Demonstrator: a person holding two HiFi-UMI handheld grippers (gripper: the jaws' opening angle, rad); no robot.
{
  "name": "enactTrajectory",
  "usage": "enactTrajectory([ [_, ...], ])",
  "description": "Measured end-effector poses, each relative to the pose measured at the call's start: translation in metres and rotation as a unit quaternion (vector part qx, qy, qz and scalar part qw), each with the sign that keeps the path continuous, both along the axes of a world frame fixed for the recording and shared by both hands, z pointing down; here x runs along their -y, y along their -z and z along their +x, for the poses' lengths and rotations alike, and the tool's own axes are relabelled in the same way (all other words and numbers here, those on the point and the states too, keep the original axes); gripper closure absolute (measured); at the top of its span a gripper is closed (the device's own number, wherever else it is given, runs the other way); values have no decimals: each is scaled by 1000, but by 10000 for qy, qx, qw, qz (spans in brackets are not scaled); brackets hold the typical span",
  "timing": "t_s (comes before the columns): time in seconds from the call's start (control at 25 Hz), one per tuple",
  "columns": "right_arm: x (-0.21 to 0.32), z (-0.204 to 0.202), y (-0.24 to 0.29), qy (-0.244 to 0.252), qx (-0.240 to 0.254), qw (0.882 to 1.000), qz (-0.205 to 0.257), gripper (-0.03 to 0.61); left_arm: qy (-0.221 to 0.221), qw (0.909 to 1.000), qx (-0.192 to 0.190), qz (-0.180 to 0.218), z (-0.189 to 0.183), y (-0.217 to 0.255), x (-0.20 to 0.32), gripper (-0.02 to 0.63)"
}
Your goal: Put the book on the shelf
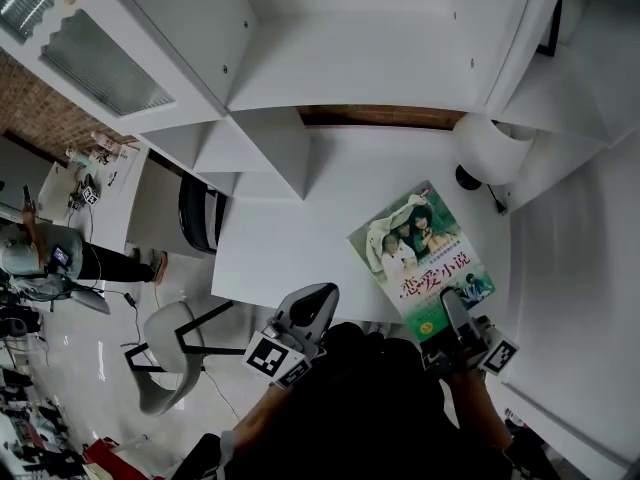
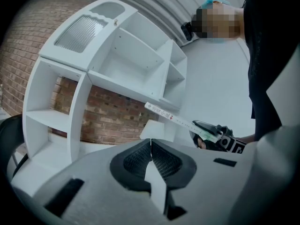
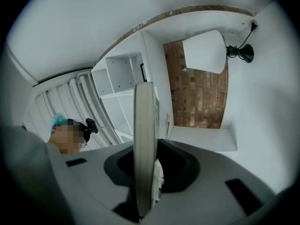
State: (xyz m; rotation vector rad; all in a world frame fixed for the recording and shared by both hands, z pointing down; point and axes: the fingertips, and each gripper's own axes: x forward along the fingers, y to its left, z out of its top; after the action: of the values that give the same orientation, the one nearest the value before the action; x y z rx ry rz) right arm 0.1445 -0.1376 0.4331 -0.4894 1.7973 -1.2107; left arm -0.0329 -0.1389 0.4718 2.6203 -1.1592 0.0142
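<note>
**Book in right claw, short of the shelf**

Head view: the right claw (image 1: 455, 313) was clamped on the near edge of the book (image 1: 420, 258), at about 5 o'clock in the frame. The book showed its green cover face up, with its far corner pointing toward 12 o'clock. It hung over the white table (image 1: 290, 238) on the table's 4 o'clock side.

Right claw view: the book's page edge stood upright between the jaws, and both pads pressed on it.

Left claw (image 1: 312, 303): it sat at 6 o'clock in the head view, near the table's front edge. In its own view the jaws were fully together, with nothing between them. That view also caught the book edge-on at 3 o'clock, sloping and seemingly clear of the table.

The white shelf (image 1: 270, 68) stood at 12 o'clock, well apart from the book, against a brick wall (image 2: 117, 121). A white lamp (image 1: 490, 148) sat on the table at 1 o'clock, near the book's far corner. A chair (image 1: 170, 338) stood on the floor at 8 o'clock.
</note>
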Motion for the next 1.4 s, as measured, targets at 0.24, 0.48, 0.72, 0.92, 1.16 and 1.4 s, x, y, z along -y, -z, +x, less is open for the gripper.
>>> enactTrajectory([
  [0.24, 25, -4, 28, 14, 122, 9999, 121, 499, -54, 9988, -172, 445, 3, 15, 15, 595],
  [0.48, 49, -16, 53, -9, 201, 9993, 316, 499, 14, 9998, -15, 206, -4, 18, 27, 595],
  [0.72, 78, -28, 77, -119, 141, 9996, 220, 499, 319, 9975, 208, 592, -28, 52, 66, 595],
  [0.92, 93, -32, 93, -284, 103, 9993, 218, 499, 276, 9958, 189, 850, -26, 91, 84, 595],
  [1.16, 113, -43, 108, -403, 14, 9992, 1, 499, 125, 9931, 254, 1141, -24, 113, 99, 595],
  [1.4, 130, -50, 125, -460, -164, 9988, 1, 499, 74, 9922, 246, 1218, -21, 137, 108, 595],
])
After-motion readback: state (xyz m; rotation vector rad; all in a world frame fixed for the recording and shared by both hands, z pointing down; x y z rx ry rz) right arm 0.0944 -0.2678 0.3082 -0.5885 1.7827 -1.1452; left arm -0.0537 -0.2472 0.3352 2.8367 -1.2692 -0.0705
